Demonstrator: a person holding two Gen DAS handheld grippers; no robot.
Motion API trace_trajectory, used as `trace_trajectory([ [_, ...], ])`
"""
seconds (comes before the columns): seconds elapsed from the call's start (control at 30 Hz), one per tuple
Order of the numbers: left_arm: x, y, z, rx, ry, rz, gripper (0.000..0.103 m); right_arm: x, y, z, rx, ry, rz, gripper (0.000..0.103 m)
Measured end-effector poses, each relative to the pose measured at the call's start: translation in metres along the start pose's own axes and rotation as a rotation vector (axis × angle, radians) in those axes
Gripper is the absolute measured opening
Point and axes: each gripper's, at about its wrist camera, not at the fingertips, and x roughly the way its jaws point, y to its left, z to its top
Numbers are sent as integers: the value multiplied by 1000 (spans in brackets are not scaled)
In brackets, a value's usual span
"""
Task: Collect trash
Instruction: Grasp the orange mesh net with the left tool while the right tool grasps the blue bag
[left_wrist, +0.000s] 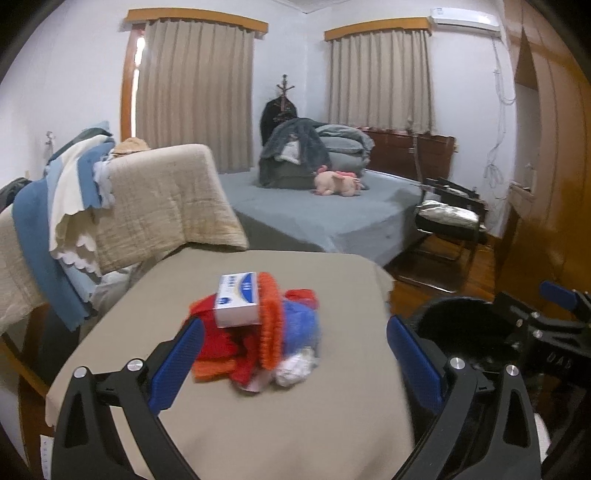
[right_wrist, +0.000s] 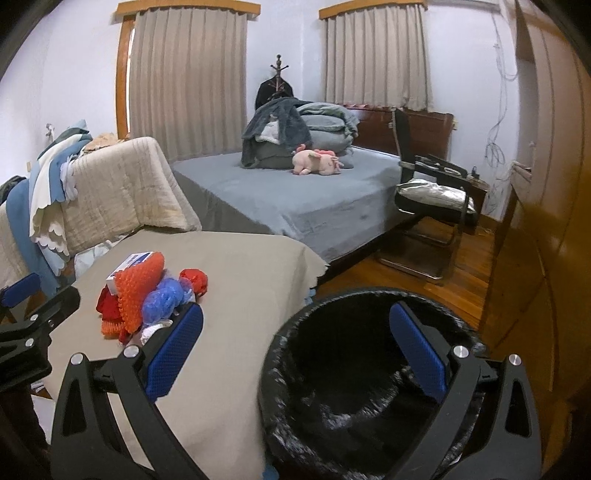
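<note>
A pile of trash lies on the beige-covered table: red, orange and blue mesh pieces, a white and blue box on top, and a crumpled white wad. The pile also shows in the right wrist view. My left gripper is open and empty, its fingers either side of the pile and just short of it. My right gripper is open and empty above the black-lined bin, right of the table. The bin's rim shows in the left wrist view.
A chair draped with blankets stands behind the table on the left. A bed with bedding and a pink plush toy is further back. A black chair and a wooden wardrobe are on the right.
</note>
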Motion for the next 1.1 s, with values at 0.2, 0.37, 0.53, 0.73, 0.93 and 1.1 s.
trace_trajectory([
  [0.2, 26, 34, -3, -34, 12, 43, 97, 39, 23, 5, -22, 24, 38, 98],
  [0.37, 52, 47, -9, -52, 34, 52, 97, 75, 43, 8, -39, 42, 54, 94],
  [0.53, 80, 45, -16, -43, 58, 32, 91, 100, 54, 11, -60, 66, 68, 83],
  [0.73, 117, 35, -22, -20, 94, 8, 76, 122, 59, 12, -58, 75, 61, 82],
  [0.93, 139, 34, -26, -30, 109, -44, 47, 135, 61, 10, -57, 93, 73, 79],
  [1.1, 140, 50, -27, -60, 114, -60, 20, 142, 70, 7, -70, 106, 115, 78],
])
